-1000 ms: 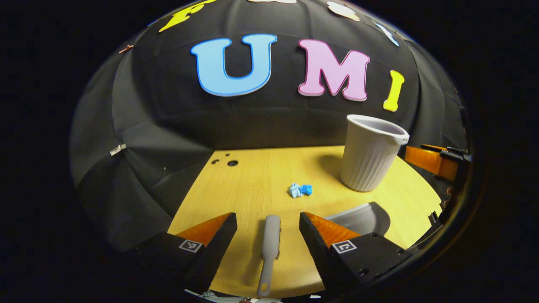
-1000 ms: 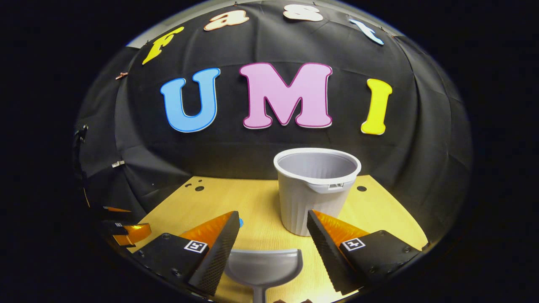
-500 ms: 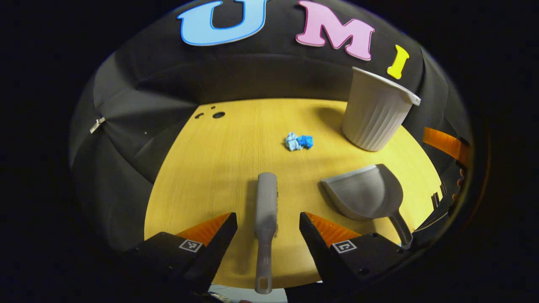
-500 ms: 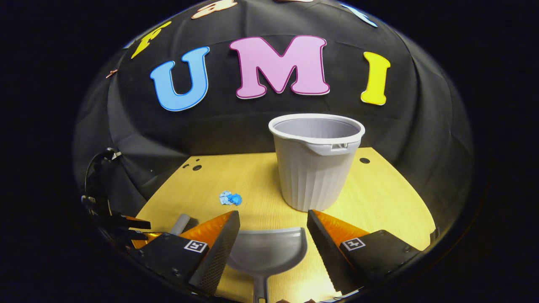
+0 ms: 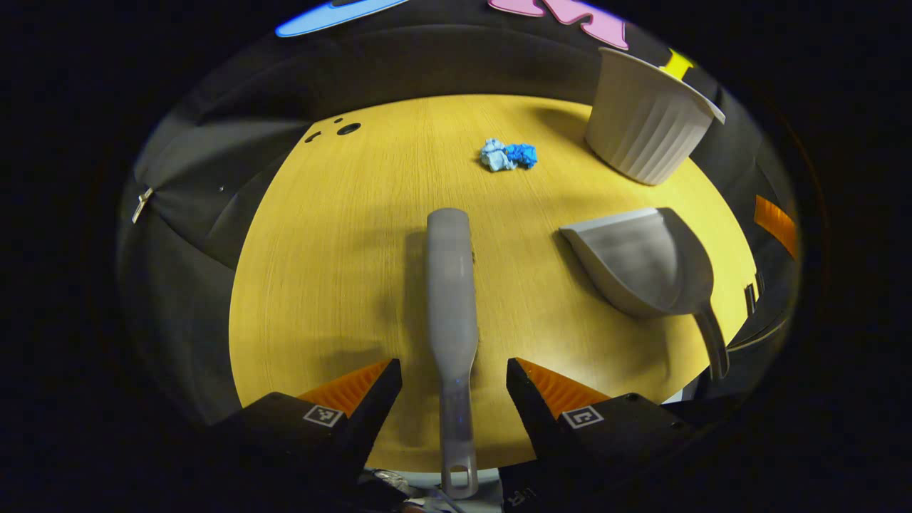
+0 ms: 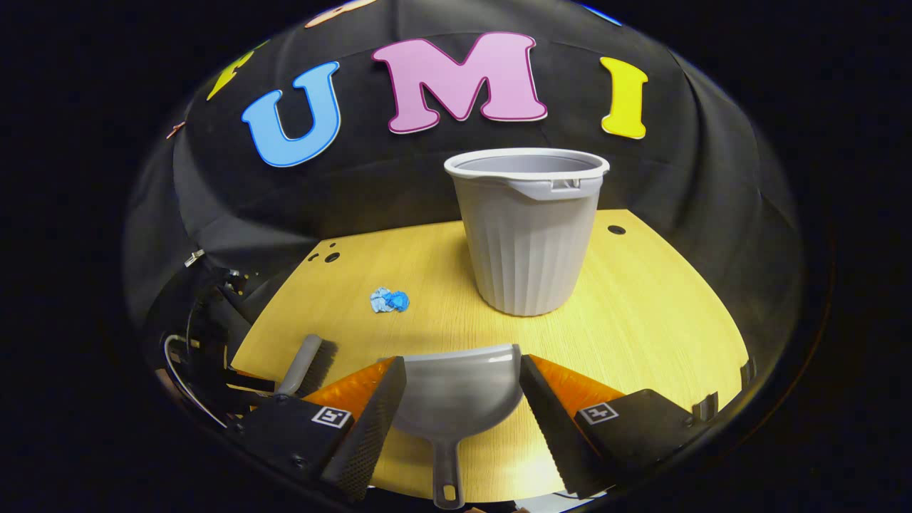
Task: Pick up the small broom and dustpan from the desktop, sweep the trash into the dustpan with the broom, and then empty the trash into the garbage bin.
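Observation:
A grey small broom lies on the wooden desktop, its handle running toward me between the fingers of my left gripper, which stands open above it. The grey dustpan lies to its right. In the right gripper view the dustpan sits between the fingers of my right gripper, open over it, with the broom at the left. Crumpled blue paper trash lies farther back, also seen as trash. The grey ribbed garbage bin stands upright beyond the dustpan.
The garbage bin stands at the far right of the desktop in the left gripper view. Small dark holes mark the far left of the desktop. Black cloth walls close in the back and sides. The desktop's near edge runs just under both grippers.
Both grippers have tilted down and drawn back toward the near edge, bringing the broom and the dustpan more fully into view between their fingers. Neither tool has moved.

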{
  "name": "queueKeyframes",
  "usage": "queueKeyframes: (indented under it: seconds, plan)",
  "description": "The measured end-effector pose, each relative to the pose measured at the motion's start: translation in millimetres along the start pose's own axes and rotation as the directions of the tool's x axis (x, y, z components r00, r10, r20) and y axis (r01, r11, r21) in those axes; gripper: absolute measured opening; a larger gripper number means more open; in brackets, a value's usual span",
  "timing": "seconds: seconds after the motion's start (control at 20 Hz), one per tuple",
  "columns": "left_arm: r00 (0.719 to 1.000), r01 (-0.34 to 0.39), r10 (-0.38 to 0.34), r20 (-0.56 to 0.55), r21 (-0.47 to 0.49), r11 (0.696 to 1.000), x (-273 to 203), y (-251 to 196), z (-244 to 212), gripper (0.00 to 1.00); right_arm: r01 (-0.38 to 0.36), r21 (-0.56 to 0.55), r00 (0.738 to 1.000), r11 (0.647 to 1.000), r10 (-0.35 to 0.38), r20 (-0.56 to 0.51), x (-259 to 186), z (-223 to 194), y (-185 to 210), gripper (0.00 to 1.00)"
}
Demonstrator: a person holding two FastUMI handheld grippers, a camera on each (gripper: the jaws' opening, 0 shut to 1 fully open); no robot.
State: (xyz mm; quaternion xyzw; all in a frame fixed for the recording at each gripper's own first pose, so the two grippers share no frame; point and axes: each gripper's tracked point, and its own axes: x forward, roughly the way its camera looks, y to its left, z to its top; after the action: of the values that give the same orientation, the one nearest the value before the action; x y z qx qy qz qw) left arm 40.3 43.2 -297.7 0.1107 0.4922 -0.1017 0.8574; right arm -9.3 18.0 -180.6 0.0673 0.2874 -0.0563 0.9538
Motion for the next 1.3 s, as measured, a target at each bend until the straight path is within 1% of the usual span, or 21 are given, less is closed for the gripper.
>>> queueKeyframes:
  seconds: [0.1,0.15,0.3,0.4,0.45,0.5,0.55,0.6,0.7,0.75,0.85,0.9,0.95,1.0,1.1,1.15,1.2,1.25,1.3]
  plan:
    - [0.999,-0.009,0.008,-0.033,-0.012,1.000,6,-1,-7,0.95,0.020,0.008,0.999,1.000,-0.019,-0.037,0,-11,-5,0.99]
    - [0.999,-0.009,0.008,-0.051,-0.019,1.000,11,-1,-10,0.95,0.042,0.001,0.996,0.999,-0.042,-0.080,1,-22,-11,0.99]
    - [0.994,0.004,-0.007,-0.108,-0.033,0.999,26,-5,-14,0.95,0.042,0.010,0.986,0.999,-0.040,-0.159,0,-45,-12,0.99]
    - [0.990,0.026,-0.032,-0.136,-0.051,0.998,34,-9,-15,0.88,0.027,0.021,0.979,0.999,-0.022,-0.204,-1,-55,-7,0.99]
    - [0.989,0.030,-0.039,-0.146,-0.060,0.998,35,-10,-15,0.82,0.028,0.022,0.975,0.999,-0.022,-0.220,-1,-59,-5,0.99]
    - [0.988,0.030,-0.041,-0.152,-0.072,0.997,35,-11,-14,0.78,0.026,0.024,0.972,0.999,-0.020,-0.235,-1,-62,-4,0.99]
    - [0.987,0.030,-0.041,-0.157,-0.072,0.997,36,-12,-16,0.67,0.027,0.024,0.966,0.999,-0.020,-0.256,-1,-66,-2,0.99]
    - [0.987,0.033,-0.042,-0.157,-0.064,0.997,35,-12,-16,0.65,0.029,0.025,0.959,0.999,-0.020,-0.282,-2,-71,-1,0.99]
    - [0.986,0.030,-0.039,-0.160,-0.057,0.998,36,-13,-17,0.53,0.010,0.055,0.950,0.998,0.007,-0.312,-6,-73,10,0.99]
    - [0.987,0.024,-0.037,-0.159,-0.080,0.996,34,-12,-16,0.36,0.001,0.070,0.947,0.998,0.021,-0.320,-7,-73,16,0.99]
    - [0.991,0.017,-0.036,-0.126,-0.149,0.989,34,-9,-11,0.30,-0.010,0.077,0.943,0.997,0.035,-0.331,-5,-74,22,0.99]
    - [0.992,0.027,-0.045,-0.114,-0.160,0.987,32,-10,-10,0.31,-0.007,0.074,0.943,0.997,0.031,-0.331,-5,-73,22,0.99]
    - [0.993,0.045,-0.062,-0.104,-0.154,0.987,34,-11,-11,0.28,-0.006,0.074,0.942,0.997,0.030,-0.334,-5,-74,22,0.99]
    - [0.992,0.066,-0.080,-0.093,-0.144,0.987,34,-11,-11,0.28,-0.004,0.078,0.940,0.997,0.030,-0.340,-7,-76,23,0.99]
    - [0.993,0.091,-0.103,-0.064,-0.173,0.981,31,-9,-9,0.26,0.009,0.085,0.932,0.996,0.023,-0.361,-8,-82,20,0.99]
    - [0.996,0.087,-0.093,-0.019,-0.205,0.975,26,-3,-4,0.25,0.017,0.084,0.929,0.996,0.015,-0.370,-9,-84,18,0.99]
    - [0.996,0.085,-0.080,0.031,-0.238,0.967,23,2,3,0.29,0.026,0.079,0.927,0.997,0.006,-0.376,-10,-86,14,0.99]
    - [0.995,0.091,-0.076,0.070,-0.257,0.962,15,9,11,0.25,0.034,0.074,0.925,0.997,-0.003,-0.381,-10,-89,11,0.99]
    - [0.993,0.100,-0.078,0.094,-0.261,0.960,10,14,16,0.25,0.037,0.071,0.921,0.997,-0.006,-0.389,-10,-93,10,0.99]
